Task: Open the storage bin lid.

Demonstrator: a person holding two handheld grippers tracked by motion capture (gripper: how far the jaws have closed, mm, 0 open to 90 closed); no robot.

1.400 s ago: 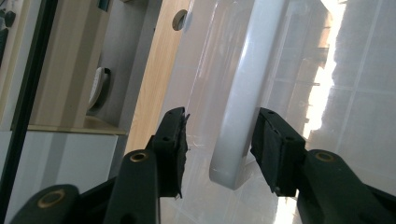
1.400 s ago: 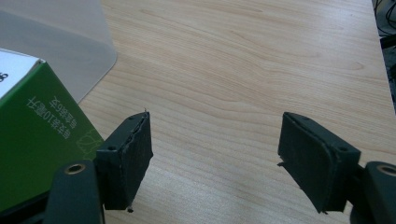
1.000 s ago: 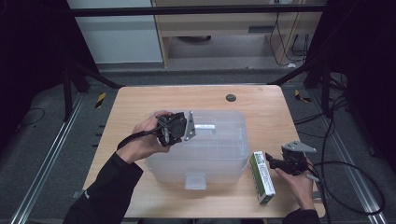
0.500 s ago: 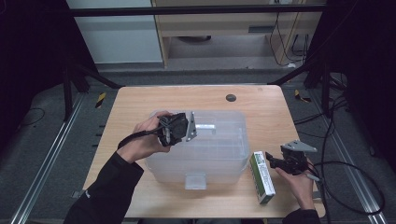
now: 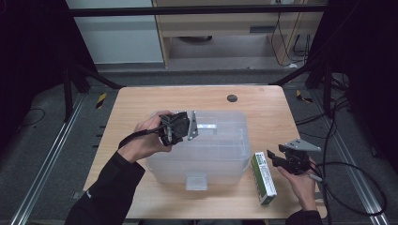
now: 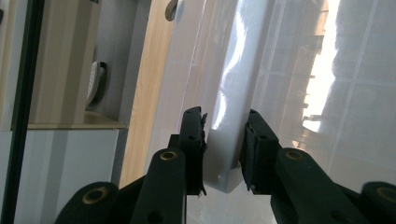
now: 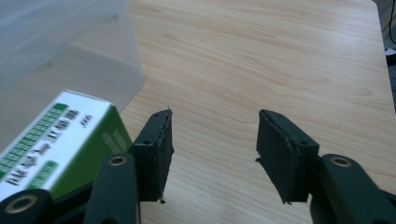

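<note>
A clear plastic storage bin [image 5: 216, 150] with its lid on stands mid-table. My left gripper [image 5: 194, 126] lies across the lid's left side, shut on a white plastic handle piece [image 6: 223, 168] of the lid, with a pad pressed on each side. A green and white box [image 5: 263, 176] lies flat right of the bin. Just right of the box's far end, my right gripper [image 5: 273, 158] is open. Its jaws have just been closing, with only bare wood between them [image 7: 212, 149]. The box [image 7: 51, 135] sits outside its left jaw.
A small black round object [image 5: 232, 98] lies near the table's far edge. The bin's front latch [image 5: 196, 180] faces the person. Bare wood runs along the table's right side [image 5: 277, 122]. Cables trail off the right edge, and dark floor surrounds the table.
</note>
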